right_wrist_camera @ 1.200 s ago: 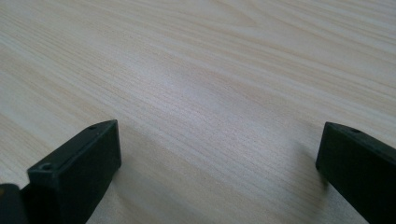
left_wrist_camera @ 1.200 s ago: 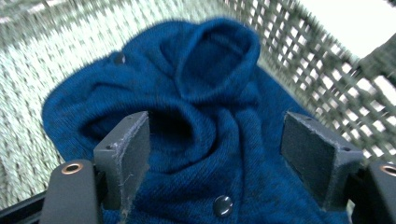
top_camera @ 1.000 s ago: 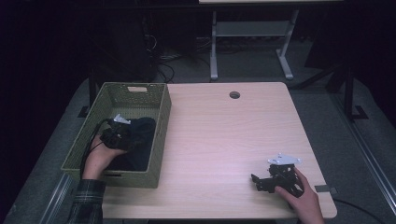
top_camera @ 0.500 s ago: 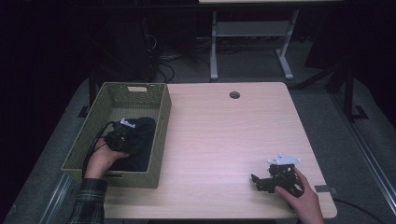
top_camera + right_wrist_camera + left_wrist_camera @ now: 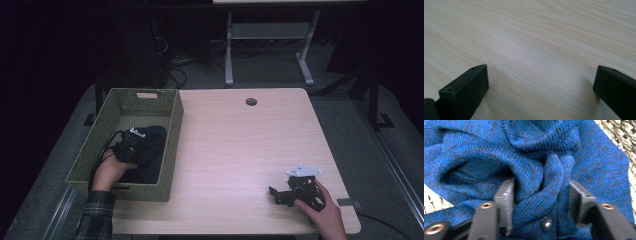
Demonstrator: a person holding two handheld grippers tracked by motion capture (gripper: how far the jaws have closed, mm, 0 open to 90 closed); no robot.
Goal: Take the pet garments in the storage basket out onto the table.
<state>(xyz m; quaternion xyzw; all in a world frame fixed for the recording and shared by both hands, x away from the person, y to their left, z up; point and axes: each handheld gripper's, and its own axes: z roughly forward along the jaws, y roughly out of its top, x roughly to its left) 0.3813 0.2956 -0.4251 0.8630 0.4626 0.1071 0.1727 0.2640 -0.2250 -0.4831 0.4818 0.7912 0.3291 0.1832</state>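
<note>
Knitwear filled the woven basket (image 5: 172,131) at the surface's (image 5: 240,150) left edge, where the left hand-held gripper (image 5: 131,145) had just been closing its jaws, pinching a fold of the blue sweater (image 5: 534,167) beside a dark button (image 5: 546,223). At the near right corner, the right hand-held gripper (image 5: 284,194) rested on bare wood, jaws spread wide.
</note>
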